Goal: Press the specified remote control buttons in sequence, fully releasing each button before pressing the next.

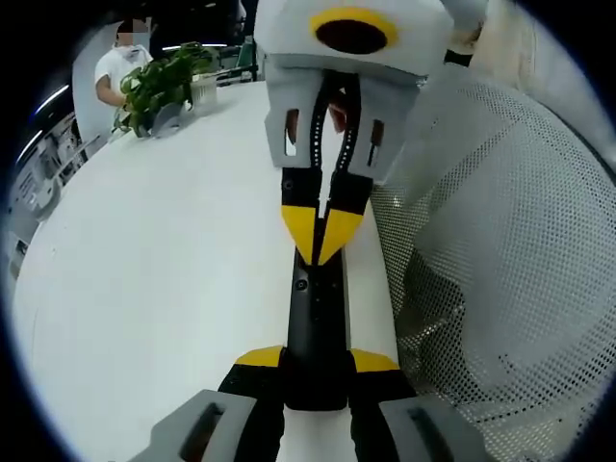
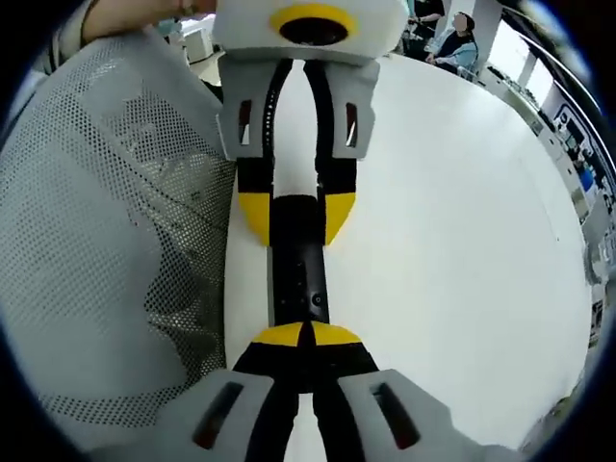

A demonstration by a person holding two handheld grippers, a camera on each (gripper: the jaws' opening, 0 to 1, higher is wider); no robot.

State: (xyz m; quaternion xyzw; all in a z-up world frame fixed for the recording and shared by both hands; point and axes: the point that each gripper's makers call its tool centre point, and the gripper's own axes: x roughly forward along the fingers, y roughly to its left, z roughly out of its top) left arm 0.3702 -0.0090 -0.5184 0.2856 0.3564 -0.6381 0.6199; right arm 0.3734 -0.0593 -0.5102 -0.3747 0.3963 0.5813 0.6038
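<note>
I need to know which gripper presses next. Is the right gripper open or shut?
Shut. In the right gripper view, the right gripper's yellow tips meet over the black remote.

We see a white table (image 1: pixel 164 279) with a black remote control (image 1: pixel 318 318) lying flat on it near its edge. At its far end, 1 leafy green plant (image 1: pixel 159 82) stands in a pot.

— Remote control (image 1: pixel 318 327): black plastic, smooth, faint sheen. Table (image 1: pixel 164 289): white, smooth, matt.

— Noted. Grippers, left gripper (image 1: pixel 318 358) and right gripper (image 2: pixel 309 334): grey plastic bodies, matt; yellow jaw tips, looks rubbery. Garment (image 2: pixel 106 221) beside the table: white mesh cloth, perforated all over.
</note>
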